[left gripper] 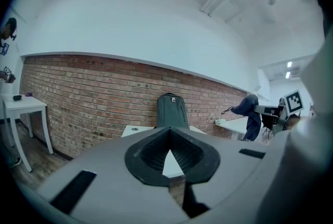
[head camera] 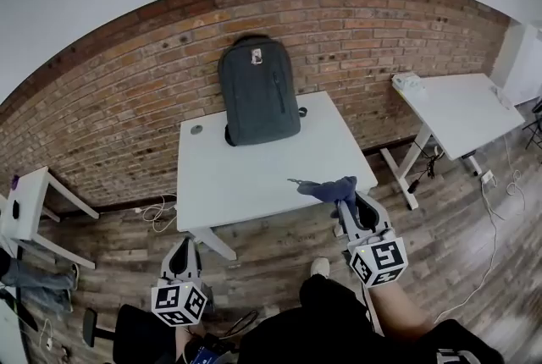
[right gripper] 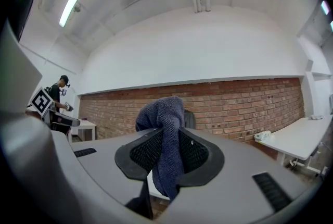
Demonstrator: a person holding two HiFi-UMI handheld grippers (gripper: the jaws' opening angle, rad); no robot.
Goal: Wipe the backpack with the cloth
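A dark grey backpack (head camera: 258, 91) stands upright at the back of a white table (head camera: 254, 176), leaning on the brick wall. My right gripper (head camera: 347, 198) hovers at the table's front right corner, shut on a dark blue cloth (head camera: 329, 187) that bunches above the jaws and hangs below them (right gripper: 166, 139). Most of the backpack (right gripper: 189, 117) is hidden behind that cloth in the right gripper view. My left gripper (head camera: 183, 246) is low, in front of the table's left leg, shut on nothing (left gripper: 170, 132). From there the backpack (left gripper: 171, 110) shows straight ahead and the cloth (left gripper: 251, 113) off to the right.
A second white table (head camera: 461, 113) with a small white object (head camera: 408, 83) stands to the right. A small white table (head camera: 25, 201) is at the left. Cables (head camera: 157, 210) lie on the wooden floor. Another person (right gripper: 58, 94) stands far left.
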